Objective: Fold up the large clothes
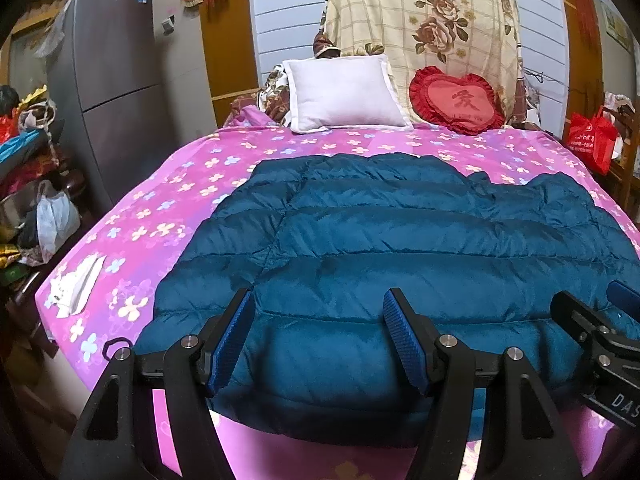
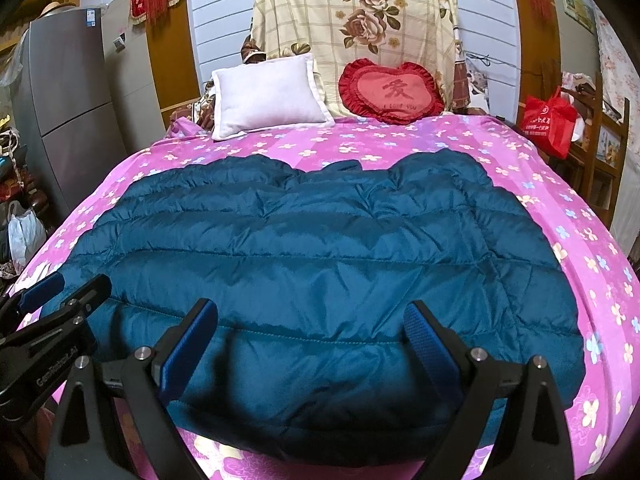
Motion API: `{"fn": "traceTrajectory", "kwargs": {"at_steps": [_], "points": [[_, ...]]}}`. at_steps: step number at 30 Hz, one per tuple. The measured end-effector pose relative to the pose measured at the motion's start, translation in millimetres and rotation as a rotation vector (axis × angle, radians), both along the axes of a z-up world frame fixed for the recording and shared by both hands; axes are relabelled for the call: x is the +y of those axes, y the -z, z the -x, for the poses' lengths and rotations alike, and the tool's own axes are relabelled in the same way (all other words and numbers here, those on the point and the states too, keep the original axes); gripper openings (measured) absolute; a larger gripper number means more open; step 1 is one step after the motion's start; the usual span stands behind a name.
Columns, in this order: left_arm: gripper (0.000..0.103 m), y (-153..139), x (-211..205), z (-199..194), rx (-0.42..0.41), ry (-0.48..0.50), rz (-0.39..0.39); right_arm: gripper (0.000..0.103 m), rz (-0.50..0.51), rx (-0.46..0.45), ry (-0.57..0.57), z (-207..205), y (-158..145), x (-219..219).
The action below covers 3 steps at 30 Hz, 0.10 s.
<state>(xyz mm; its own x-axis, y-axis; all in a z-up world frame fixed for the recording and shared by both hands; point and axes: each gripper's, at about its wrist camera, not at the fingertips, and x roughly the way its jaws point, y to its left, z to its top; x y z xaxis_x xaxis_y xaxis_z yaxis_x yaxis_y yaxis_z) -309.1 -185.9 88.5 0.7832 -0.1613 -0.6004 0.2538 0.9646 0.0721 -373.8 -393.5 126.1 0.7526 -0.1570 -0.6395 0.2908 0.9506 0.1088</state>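
A large teal quilted down jacket (image 1: pixel 400 232) lies spread flat on a bed with a pink flowered sheet (image 1: pixel 160 208); the right wrist view shows the same jacket (image 2: pixel 312 240) across the middle of the sheet (image 2: pixel 560 184). My left gripper (image 1: pixel 318 300) hovers open over the jacket's near hem, towards its left side, with nothing between its blue pads. My right gripper (image 2: pixel 310 312) is open too, above the near hem further right. Each gripper appears at the edge of the other's view: the right gripper (image 1: pixel 592 304) at lower right, the left gripper (image 2: pixel 68 286) at lower left.
At the head of the bed lean a white pillow (image 1: pixel 344 94) and a red heart cushion (image 1: pixel 456 104), with a floral blanket (image 1: pixel 424 20) behind. A grey fridge (image 1: pixel 108 80) and clutter stand left; a red bag (image 1: pixel 592 140) sits right. A white packet (image 1: pixel 78 284) lies on the sheet's left edge.
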Motion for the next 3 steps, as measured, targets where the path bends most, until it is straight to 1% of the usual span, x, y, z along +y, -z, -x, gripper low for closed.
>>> {"fn": "traceTrajectory", "kwargs": {"at_steps": [3], "points": [[0.049, 0.7, 1.4, -0.9, 0.009, 0.01, 0.013, 0.096, 0.0, 0.002, 0.001, -0.4, -0.2, -0.2]]}}
